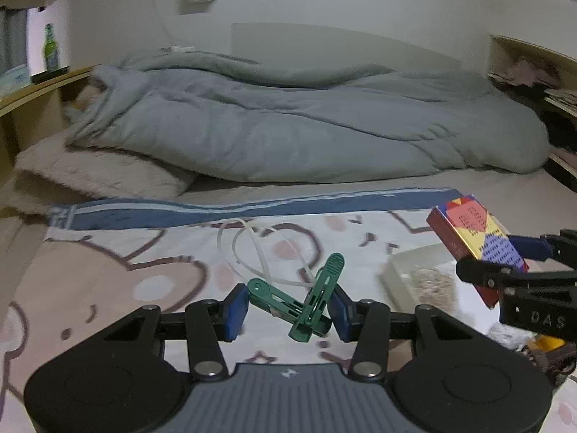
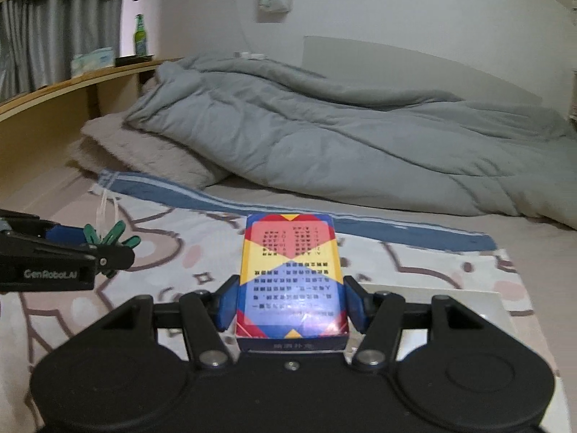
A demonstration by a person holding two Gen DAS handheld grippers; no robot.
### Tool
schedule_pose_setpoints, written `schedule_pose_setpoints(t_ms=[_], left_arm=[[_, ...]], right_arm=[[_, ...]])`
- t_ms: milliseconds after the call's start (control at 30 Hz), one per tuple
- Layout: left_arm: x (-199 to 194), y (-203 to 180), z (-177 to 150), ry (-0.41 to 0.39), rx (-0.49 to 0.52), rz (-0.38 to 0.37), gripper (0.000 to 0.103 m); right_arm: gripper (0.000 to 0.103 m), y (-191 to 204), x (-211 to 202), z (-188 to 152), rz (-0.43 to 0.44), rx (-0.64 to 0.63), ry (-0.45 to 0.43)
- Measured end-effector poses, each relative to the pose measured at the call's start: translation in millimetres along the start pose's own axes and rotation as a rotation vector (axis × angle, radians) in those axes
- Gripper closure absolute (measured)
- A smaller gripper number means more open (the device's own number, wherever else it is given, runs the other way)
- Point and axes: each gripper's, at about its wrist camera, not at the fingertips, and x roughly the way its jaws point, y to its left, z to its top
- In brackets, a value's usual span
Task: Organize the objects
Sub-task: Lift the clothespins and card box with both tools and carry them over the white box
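Note:
My left gripper [image 1: 288,310] is shut on green clothespins [image 1: 306,297], two crossed pegs held between its blue pads above the cartoon-print cloth [image 1: 108,270]. It also shows in the right wrist view [image 2: 108,252] at the left, with the green clothespins [image 2: 111,236] sticking out. My right gripper [image 2: 292,306] is shut on a colourful card box [image 2: 292,274], red, yellow and blue with printed text. In the left wrist view the right gripper [image 1: 505,263] holds the card box [image 1: 476,245] tilted, above a clear plastic container [image 1: 418,278].
A thin white cord loop [image 1: 252,249] lies on the cloth. A grey duvet [image 1: 288,122] and a beige pillow [image 1: 93,173] fill the bed behind. A wooden shelf [image 2: 54,90] with a green bottle [image 2: 140,34] runs along the left. Small items [image 1: 541,346] lie at the right.

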Motion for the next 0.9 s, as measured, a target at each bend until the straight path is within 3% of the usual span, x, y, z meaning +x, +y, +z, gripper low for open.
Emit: schedule_pose_setpoints(t_ms=[400, 900], left_arm=[[13.7, -74.7, 2.1, -0.01, 0.076, -0.152, 0.054], [55.2, -121.9, -9.8, 0.028, 0.126, -0.287, 0.054]], right_arm=[[0.043, -81.1, -12.0, -21.6, -0.137, 0.093, 0.01], [0.043, -145.2, 16.9, -56.2, -0.245, 0.132, 0.104]])
